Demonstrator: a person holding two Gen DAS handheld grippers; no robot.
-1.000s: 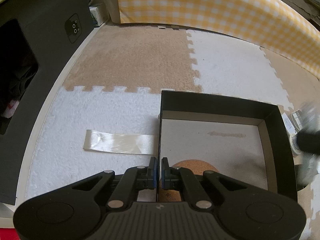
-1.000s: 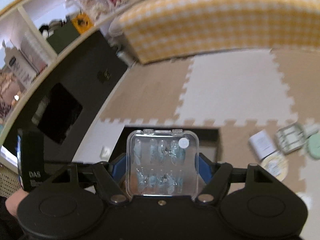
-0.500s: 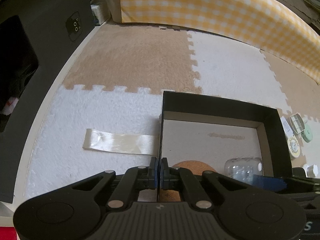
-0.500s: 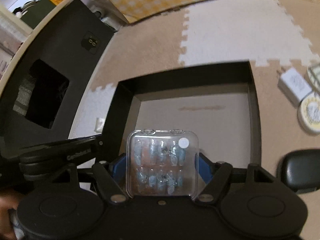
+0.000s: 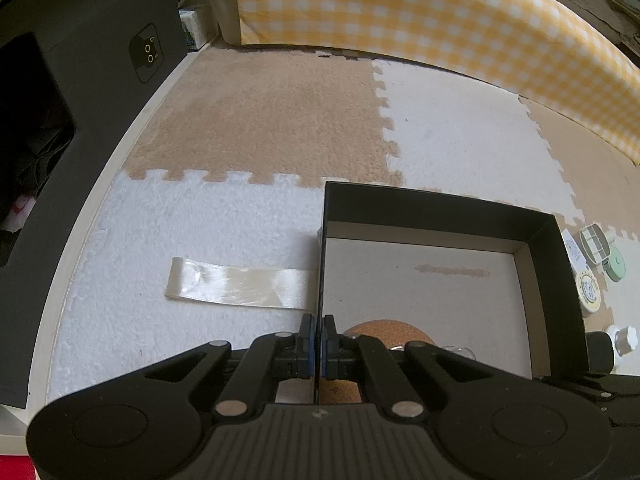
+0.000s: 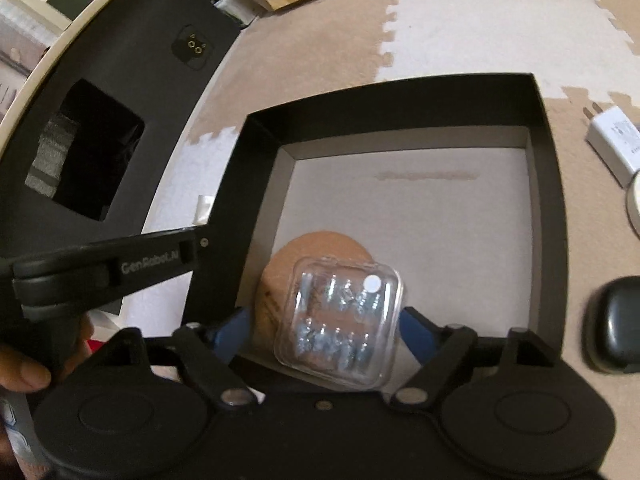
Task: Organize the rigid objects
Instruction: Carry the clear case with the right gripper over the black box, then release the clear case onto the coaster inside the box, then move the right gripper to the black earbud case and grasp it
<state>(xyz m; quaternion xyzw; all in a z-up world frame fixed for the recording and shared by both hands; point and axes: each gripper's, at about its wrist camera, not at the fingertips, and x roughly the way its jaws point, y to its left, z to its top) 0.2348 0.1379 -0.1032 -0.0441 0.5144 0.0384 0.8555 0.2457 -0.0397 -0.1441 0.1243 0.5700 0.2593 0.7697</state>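
Note:
A black open box point(image 5: 432, 208) with a grey floor sits on the foam mat; it also shows in the right wrist view point(image 6: 400, 96). My left gripper point(image 5: 319, 344) is shut on the box's left wall. A round cork coaster point(image 5: 384, 328) lies in the box near the front point(image 6: 288, 256). A clear plastic case of small metal parts point(image 6: 340, 320) lies tilted on the coaster, between the spread fingers of my open right gripper point(image 6: 324, 320), which no longer clamp it.
A strip of clear tape point(image 5: 240, 286) lies left of the box. Right of the box are a white charger point(image 6: 614, 144), a black case point(image 6: 622, 324), a round tin point(image 5: 588, 290) and a green lid point(image 5: 614, 268). A black cabinet point(image 5: 60, 120) stands left; a checked cushion point(image 5: 440, 12) lies behind.
My right gripper moved down over the box, opened and released the clear case onto the coaster. My left gripper stayed clamped on the box wall.

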